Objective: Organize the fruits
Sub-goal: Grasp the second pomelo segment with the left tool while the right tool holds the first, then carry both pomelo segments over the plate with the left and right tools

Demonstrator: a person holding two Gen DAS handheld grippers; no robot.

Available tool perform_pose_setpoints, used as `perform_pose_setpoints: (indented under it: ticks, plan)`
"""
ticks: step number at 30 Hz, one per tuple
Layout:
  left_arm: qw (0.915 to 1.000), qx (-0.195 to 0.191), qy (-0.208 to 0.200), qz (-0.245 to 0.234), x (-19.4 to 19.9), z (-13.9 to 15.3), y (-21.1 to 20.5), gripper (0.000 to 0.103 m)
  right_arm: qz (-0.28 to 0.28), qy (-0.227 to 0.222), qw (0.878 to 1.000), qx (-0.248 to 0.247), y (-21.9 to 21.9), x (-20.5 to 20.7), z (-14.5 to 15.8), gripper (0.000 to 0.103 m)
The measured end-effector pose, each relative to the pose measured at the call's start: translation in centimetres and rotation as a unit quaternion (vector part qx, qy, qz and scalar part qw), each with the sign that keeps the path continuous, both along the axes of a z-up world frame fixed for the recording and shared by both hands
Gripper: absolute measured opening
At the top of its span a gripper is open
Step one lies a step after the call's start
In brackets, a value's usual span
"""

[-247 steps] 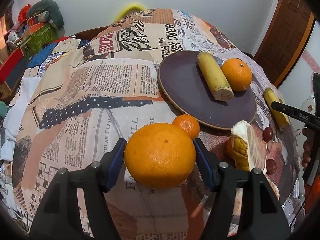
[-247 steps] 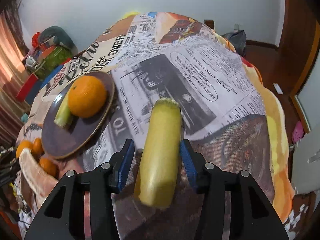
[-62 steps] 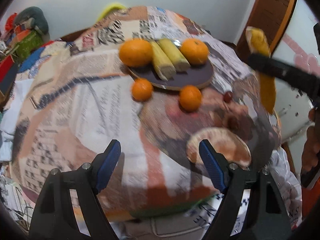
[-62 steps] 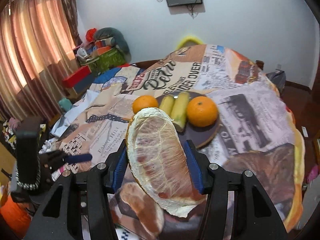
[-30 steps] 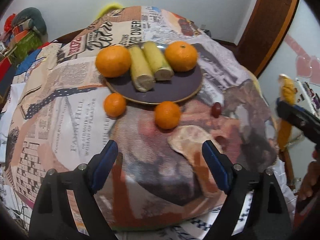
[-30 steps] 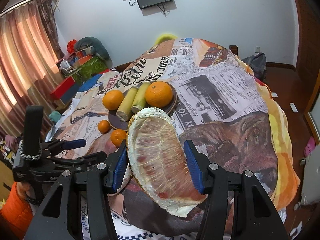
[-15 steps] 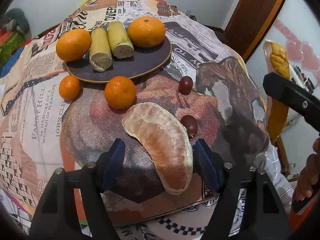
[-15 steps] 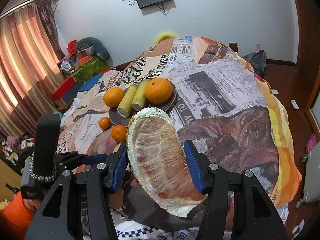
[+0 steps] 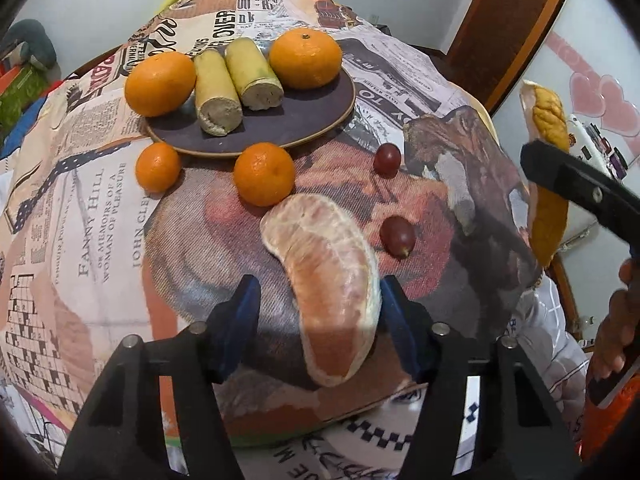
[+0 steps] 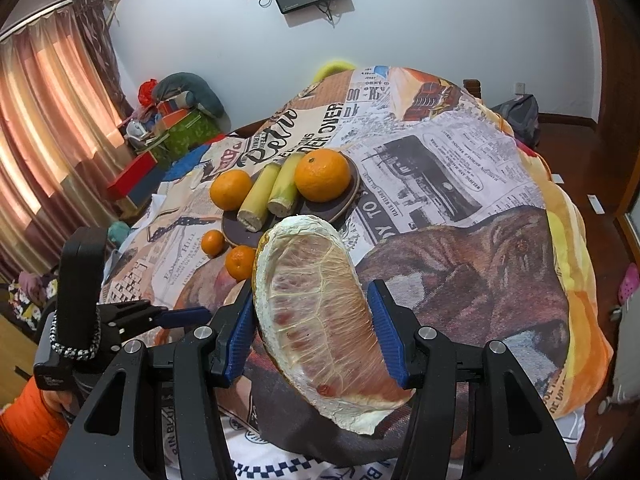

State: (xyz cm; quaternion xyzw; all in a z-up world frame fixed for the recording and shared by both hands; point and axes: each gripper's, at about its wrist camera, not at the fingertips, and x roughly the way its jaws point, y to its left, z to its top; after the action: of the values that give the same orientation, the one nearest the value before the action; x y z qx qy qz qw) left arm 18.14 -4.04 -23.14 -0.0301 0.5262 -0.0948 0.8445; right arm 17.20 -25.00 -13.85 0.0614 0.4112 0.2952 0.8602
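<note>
A: Anything legible on the newspaper-print tablecloth (image 9: 96,240)?
B: "FANNY HILL OR MEMOIRS OF A WOMAN OF PLEASURE" beside the small orange mandarin (image 9: 158,167).
A: Further back?
B: "OVER" in big black letters, behind the dark round plate (image 9: 316,120).

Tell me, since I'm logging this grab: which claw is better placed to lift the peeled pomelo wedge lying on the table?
Left. The left claw is open astride the peeled pink pomelo wedge; the right claw already grips another pith-covered wedge.
</note>
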Motion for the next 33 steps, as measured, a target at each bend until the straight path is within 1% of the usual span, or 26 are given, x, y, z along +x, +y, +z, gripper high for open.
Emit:
perform_pose_setpoints:
  ticks: [3, 5, 6, 7, 10, 14, 20, 22, 27, 33]
  plan:
    - [0.9999, -0.012, 0.001, 0.005, 1.0, -0.2, -0.2, 0.061, 0.000, 0.001, 1.000, -0.001, 0.0, 0.0, 0.0, 0.051]
    - [0.9999, -0.012, -0.002, 0.006, 1.5, -0.4, -0.3, 0.059, -0.001, 0.001, 1.000, -0.002, -0.1, 0.0, 0.0, 0.051]
    - [0.9999, -0.011, -0.004, 0.006, 1.6, -0.5, -0.3, 0.054, -0.002, 0.001, 1.000, -0.002, -0.2, 0.0, 0.0, 0.051]
    - [0.9999, -0.012, -0.006, 0.006, 1.7, -0.6, -0.2, 0.054, -0.003, 0.002, 1.000, -0.002, -0.2, 0.1, 0.0, 0.051]
    - [0.9998, -0.013, -0.013, 0.002, 1.5, -0.6, -0.2, 0.052, -0.003, 0.003, 1.000, -0.003, -0.3, 0.1, 0.0, 0.051]
    - [0.9998, -0.015, -0.015, 0.002, 0.9, -0.2, 0.1, 0.046, -0.002, 0.003, 1.000, -0.004, -0.2, 0.2, 0.0, 0.051]
    - [0.9993, -0.028, -0.026, 0.005, -0.1, 0.9, 0.9, 0.044, 0.000, -0.007, 1.000, -0.002, 0.3, 0.5, 0.7, 0.051]
    - [0.9990, -0.028, -0.035, 0.005, -0.5, 1.5, 1.1, 0.044, 0.000, -0.010, 1.000, -0.001, 0.4, 0.6, 0.9, 0.051]
    - [0.9969, -0.020, -0.076, 0.006, -1.4, 4.0, 1.5, 0.044, 0.000, -0.014, 1.000, 0.001, 1.0, 1.0, 1.2, 0.051]
    - [0.9926, -0.014, -0.120, 0.010, -0.8, 6.8, 2.1, 0.044, 0.004, -0.023, 1.000, 0.007, 1.8, 1.5, 2.0, 0.051]
